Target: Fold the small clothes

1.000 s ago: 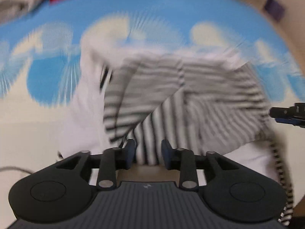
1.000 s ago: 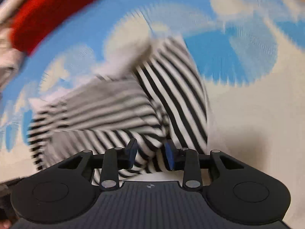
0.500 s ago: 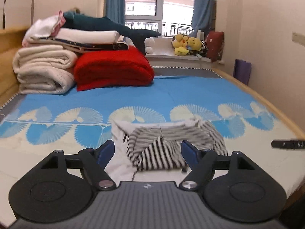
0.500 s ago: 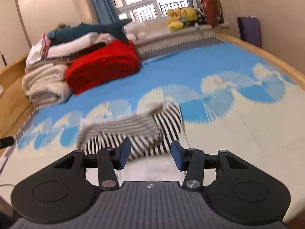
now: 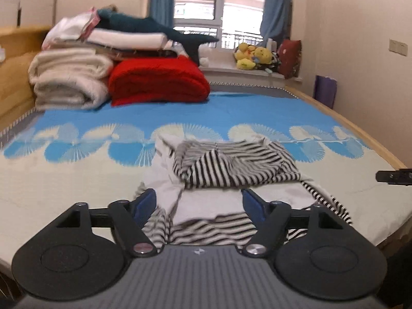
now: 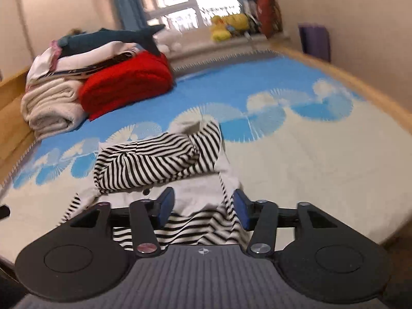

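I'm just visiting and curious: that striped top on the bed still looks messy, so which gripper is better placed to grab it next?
Probably the right gripper: the striped top has its hem lying right between its open fingers. The left gripper is open too, but mostly white fabric lies before it.

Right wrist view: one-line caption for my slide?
Open right claw hovers above a crumpled black-and-white striped cotton garment on the blue-and-cream patterned bedspread.

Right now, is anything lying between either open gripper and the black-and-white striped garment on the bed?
Nothing visible. The black-and-white striped garment lies directly ahead of the left gripper and right gripper, both open and empty. The red folded blanket sits far behind.
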`<action>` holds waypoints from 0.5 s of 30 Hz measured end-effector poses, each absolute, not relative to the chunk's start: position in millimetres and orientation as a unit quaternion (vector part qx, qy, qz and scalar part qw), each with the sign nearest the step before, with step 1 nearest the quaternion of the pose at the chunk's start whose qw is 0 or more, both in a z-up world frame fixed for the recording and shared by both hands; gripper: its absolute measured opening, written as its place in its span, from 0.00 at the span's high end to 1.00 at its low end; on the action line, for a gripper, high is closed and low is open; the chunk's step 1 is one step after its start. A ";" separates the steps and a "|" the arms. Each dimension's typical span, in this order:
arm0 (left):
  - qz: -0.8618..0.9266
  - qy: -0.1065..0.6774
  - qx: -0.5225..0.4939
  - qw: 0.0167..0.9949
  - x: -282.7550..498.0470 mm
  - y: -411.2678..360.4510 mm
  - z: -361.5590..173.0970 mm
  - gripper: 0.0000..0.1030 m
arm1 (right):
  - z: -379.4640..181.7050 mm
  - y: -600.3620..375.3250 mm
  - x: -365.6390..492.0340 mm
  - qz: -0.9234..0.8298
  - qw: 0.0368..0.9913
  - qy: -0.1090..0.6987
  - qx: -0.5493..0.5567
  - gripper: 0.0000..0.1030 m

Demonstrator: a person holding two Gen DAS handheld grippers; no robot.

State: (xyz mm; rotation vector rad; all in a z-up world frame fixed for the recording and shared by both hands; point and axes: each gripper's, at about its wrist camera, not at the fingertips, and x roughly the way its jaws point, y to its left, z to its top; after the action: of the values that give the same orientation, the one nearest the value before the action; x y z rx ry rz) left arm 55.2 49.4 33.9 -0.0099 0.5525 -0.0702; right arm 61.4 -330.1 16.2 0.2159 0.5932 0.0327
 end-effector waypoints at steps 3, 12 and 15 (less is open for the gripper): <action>-0.020 0.328 0.018 0.944 70.4 45.3 3.5 0.47 | -16.7 -332.2 66.6 0.010 0.945 0.315 0.083 0.46; -0.011 0.373 0.024 0.927 97.5 47.7 -27.7 0.48 | -43.6 -326.7 97.2 -0.008 0.929 0.363 0.077 0.49; -0.007 0.383 -0.006 0.924 102.5 52.1 -30.9 0.48 | -45.1 -324.6 98.8 -0.004 0.927 0.366 0.079 0.48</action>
State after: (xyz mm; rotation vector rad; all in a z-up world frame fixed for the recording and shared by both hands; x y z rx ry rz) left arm 102.5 52.1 -30.9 -0.0119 0.7854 -0.0151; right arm 98.8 -324.6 -45.1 0.1610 0.7506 -0.0074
